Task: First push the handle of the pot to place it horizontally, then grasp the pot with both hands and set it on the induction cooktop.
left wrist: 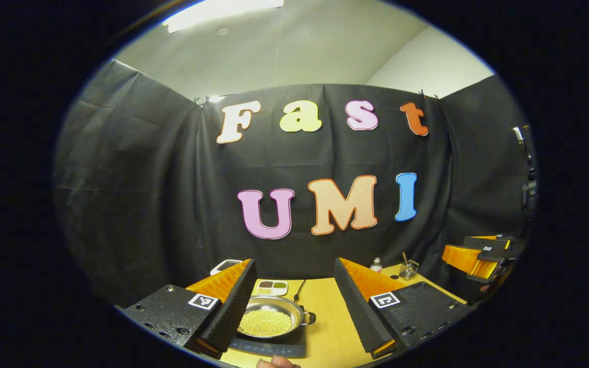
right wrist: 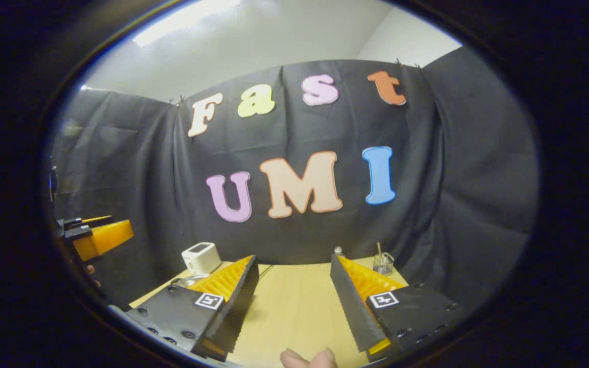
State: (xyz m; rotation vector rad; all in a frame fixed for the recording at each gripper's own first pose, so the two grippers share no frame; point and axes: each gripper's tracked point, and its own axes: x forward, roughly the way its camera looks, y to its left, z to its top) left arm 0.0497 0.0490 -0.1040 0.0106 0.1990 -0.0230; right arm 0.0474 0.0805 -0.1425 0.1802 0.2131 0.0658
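- Pot point(left wrist: 269, 319) of yellow grains sits on the induction cooktop point(left wrist: 269, 348), low between the left gripper point(left wrist: 292, 301) jaws, which stand spread and hold nothing.
- Right gripper point(right wrist: 292, 301) jaws likewise spread wide above the bare wooden surface point(right wrist: 294, 301).
- White box point(right wrist: 201, 257) and glass jar point(right wrist: 383, 263) stand at the surface's far edge.

No legible text or labels
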